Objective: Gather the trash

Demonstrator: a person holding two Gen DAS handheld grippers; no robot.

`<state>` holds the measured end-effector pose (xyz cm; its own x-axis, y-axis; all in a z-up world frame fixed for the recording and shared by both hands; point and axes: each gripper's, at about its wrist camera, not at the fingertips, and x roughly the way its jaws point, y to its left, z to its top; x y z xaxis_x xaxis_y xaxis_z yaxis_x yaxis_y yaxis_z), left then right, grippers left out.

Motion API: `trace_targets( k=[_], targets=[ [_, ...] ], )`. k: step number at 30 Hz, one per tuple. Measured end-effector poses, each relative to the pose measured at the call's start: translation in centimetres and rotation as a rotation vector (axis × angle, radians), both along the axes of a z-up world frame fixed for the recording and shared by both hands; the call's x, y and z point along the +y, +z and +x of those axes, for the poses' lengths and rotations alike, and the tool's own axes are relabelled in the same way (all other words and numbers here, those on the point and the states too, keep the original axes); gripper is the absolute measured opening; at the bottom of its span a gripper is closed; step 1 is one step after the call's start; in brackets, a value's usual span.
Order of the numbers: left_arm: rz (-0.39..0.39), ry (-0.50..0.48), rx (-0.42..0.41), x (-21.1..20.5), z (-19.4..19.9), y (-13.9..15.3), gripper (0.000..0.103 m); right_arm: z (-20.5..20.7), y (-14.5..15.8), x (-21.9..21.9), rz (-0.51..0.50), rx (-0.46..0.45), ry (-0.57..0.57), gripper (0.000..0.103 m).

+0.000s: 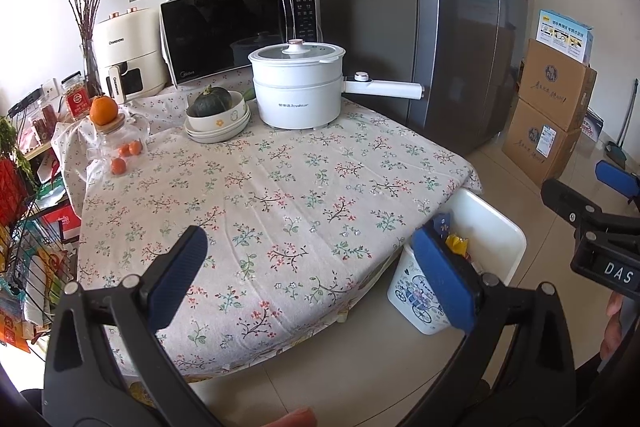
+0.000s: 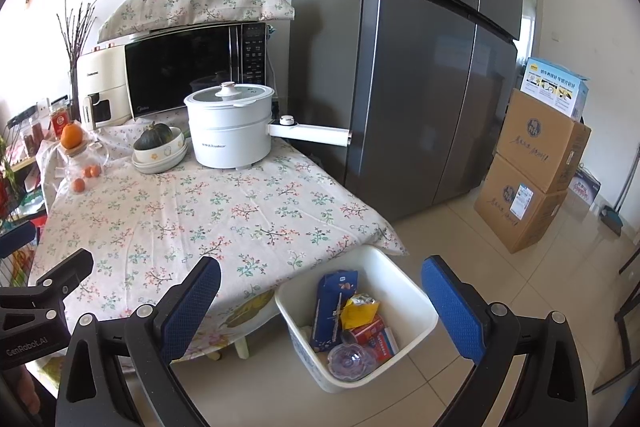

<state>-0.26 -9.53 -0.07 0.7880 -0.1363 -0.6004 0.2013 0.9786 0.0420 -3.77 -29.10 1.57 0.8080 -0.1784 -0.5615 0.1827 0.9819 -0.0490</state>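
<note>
Both your left gripper [image 1: 310, 275] and right gripper [image 2: 322, 307] have fingers spread wide, holding nothing. The trash [image 2: 352, 323] lies inside the white bin [image 2: 416, 291] on the floor just beside the table [image 2: 200, 211] corner. Risk: crowding the bin could tip it and spill the wrappers

White pot [image 1: 297, 89], microwave [image 1: 232, 31], fridge [image 2: 420, 67]

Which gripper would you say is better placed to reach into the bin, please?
Right. The right gripper frames the bin, open; the left gripper is over the table.
</note>
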Motion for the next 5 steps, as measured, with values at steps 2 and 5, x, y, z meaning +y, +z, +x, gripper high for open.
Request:
trace_targets(
  k=[2,5],
  targets=[
    [-0.005,-0.010,0.019,-0.1,0.2,-0.1,0.102,0.0,0.0,0.0,0.001,0.002,0.001,0.102],
    [-0.031,-0.025,0.073,0.1,1.1,-0.2,0.102,0.2,-0.3,-0.1,0.012,0.008,0.005,0.102]
  ],
)
